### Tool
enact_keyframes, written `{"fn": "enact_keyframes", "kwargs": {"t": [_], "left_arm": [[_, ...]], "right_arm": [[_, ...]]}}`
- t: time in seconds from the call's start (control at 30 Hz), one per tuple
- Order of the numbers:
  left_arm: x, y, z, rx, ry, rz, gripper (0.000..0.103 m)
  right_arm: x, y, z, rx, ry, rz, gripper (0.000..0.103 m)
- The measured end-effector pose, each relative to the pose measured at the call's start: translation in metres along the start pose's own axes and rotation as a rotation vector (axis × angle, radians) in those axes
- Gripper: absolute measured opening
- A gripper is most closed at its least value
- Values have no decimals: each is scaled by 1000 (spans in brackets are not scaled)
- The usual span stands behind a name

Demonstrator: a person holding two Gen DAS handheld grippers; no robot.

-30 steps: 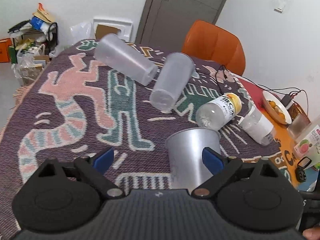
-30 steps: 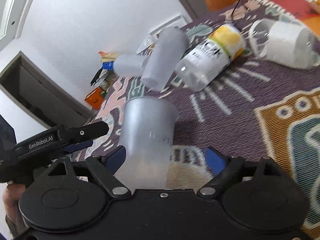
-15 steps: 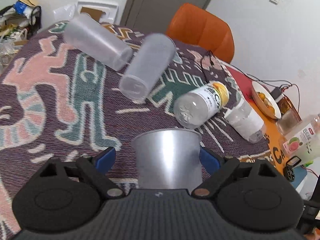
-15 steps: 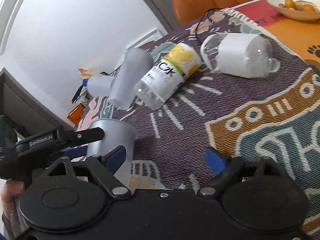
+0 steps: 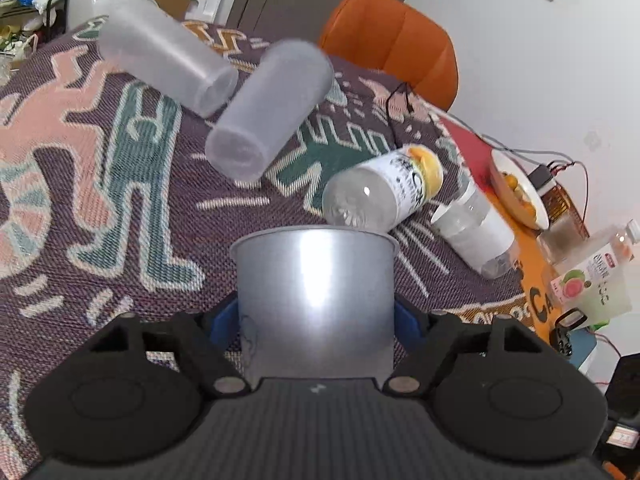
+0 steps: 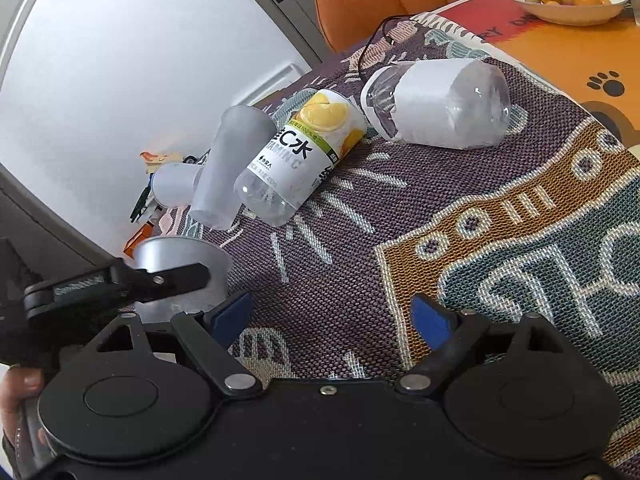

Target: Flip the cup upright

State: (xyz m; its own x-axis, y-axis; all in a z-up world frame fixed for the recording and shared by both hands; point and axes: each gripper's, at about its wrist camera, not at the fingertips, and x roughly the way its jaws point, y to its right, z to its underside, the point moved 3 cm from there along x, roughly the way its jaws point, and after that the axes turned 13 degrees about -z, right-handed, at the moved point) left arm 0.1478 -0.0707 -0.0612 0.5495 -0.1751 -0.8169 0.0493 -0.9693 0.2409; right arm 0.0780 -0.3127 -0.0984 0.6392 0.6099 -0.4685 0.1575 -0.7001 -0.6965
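Our left hand-held gripper (image 5: 316,320) now has its blue pads closed against the grey cup (image 5: 316,292), which was merely between them a moment ago; the cup sits upright near us. Our right hand-held gripper (image 6: 330,316) hangs open, empty. Two frosted tumblers (image 5: 268,112) and bottles (image 5: 384,188) lie farther out on the bench (image 5: 120,208), clear of the grip.

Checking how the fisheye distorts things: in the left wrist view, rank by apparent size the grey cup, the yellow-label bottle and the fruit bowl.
1. grey cup, inflated by nearness to the camera
2. yellow-label bottle
3. fruit bowl, farthest
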Motion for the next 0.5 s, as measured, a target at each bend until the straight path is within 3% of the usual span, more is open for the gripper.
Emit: {"fn": "enact_keyframes", "kwargs": {"t": [0.3,0.5], "left_arm": [[-48,0,-2,29,130,-14,76],[-82,6,3,76,283,-100,75]], "right_arm": [[-3,-19,-3,-22,22,-65,87],[-4,-29,2,-34,25,-93,87]]}}
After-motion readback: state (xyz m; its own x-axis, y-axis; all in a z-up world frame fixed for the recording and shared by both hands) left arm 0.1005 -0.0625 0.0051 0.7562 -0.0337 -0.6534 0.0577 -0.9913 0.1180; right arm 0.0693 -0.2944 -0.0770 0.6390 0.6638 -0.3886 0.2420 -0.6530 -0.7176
